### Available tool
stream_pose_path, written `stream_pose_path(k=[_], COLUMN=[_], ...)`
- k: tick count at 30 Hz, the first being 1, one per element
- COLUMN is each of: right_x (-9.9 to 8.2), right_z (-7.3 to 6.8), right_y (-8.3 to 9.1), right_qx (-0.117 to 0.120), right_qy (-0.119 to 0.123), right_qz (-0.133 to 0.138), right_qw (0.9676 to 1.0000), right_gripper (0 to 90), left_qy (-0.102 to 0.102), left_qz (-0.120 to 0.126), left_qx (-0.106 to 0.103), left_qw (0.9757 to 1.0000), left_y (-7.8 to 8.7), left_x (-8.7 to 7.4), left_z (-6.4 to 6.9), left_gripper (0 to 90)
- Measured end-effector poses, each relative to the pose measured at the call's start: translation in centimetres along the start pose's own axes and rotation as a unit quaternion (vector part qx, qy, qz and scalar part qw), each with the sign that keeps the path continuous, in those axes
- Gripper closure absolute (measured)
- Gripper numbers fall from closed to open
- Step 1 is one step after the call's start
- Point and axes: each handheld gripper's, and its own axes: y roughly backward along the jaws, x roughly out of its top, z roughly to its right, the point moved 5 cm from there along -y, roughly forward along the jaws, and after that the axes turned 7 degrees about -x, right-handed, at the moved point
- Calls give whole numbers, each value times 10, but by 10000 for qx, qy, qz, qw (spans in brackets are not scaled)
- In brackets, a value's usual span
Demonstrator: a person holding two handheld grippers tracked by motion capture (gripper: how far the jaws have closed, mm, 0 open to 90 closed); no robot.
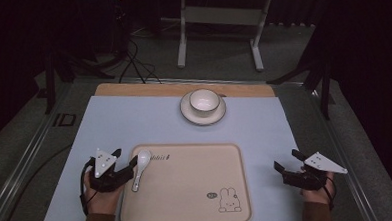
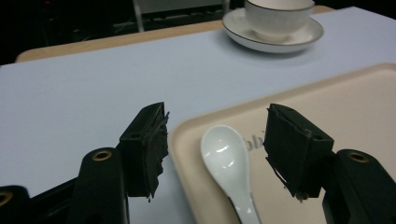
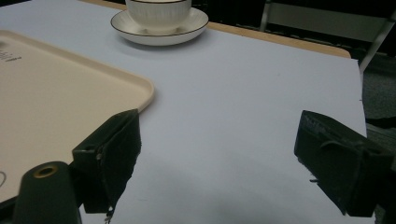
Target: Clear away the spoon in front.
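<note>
Left tool is standing apart around spoon on tray; a careless withdrawal is risking knocking it.

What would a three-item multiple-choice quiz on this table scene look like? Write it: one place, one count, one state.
1. The glossy white ceramic spoon lies:
A. on the beige plastic tray
B. in the bowl
C. on the floor

2. White saucers on the table:
A. three
B. one
C. two

3. The left gripper is:
A. shut on the spoon
B. shut, empty
C. open

Answers: A, the spoon rests at the tray's left edge; B, a single saucer sits under the white ribbed bowl; C, both pads stand clear of the spoon.
</note>
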Motion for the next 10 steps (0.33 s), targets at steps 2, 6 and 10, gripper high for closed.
stream_pose_path(k=[2, 6, 10], right_x=[0, 0, -1], right_z=[0, 4, 6], right_y=[0, 2, 3], right_qx=[-8, -36, -52], right_qy=[-5, -47, -84], right_qz=[-2, 23, 35], right_qw=[10000, 10000, 9999], right_gripper=[144, 144, 144], left_qy=[17, 161, 225], left_qz=[10, 85, 107], left_qx=[38, 237, 368], left_qw=[10000, 9996, 9990], left_y=[2, 8, 11], left_x=[0, 1, 0], left_z=[-3, -18, -33], left_gripper=[390, 390, 391])
